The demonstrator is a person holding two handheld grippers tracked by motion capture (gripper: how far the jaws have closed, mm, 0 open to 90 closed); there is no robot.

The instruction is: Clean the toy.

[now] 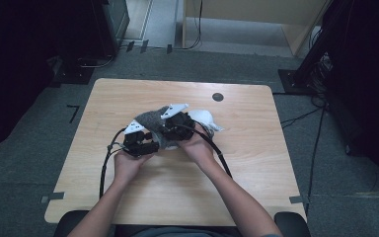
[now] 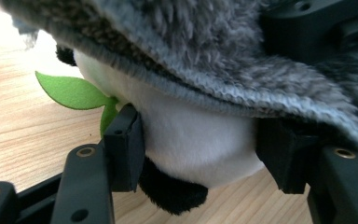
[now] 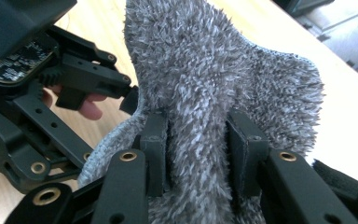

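A plush toy (image 2: 191,135) with a white body, black patches and a green felt leaf (image 2: 74,91) lies at the middle of the wooden table (image 1: 177,197). A grey fuzzy cloth (image 2: 191,46) is draped over it. My left gripper (image 2: 205,144) has its pads pressed on either side of the white body, just under the cloth's edge. My right gripper (image 3: 198,140) is shut on a raised fold of the grey fuzzy cloth (image 3: 223,70). In the high view the left gripper (image 1: 145,143) and right gripper (image 1: 170,126) sit close together over the cloth (image 1: 150,118), with the toy's white part (image 1: 205,118) showing at the right.
A dark round hole (image 1: 217,97) marks the table's far right. Cables trail from both grippers back along the forearms. The left gripper's body (image 3: 51,93) and a fingertip of the hand that holds it crowd the left of the right gripper view. Dark stands and cables surround the table.
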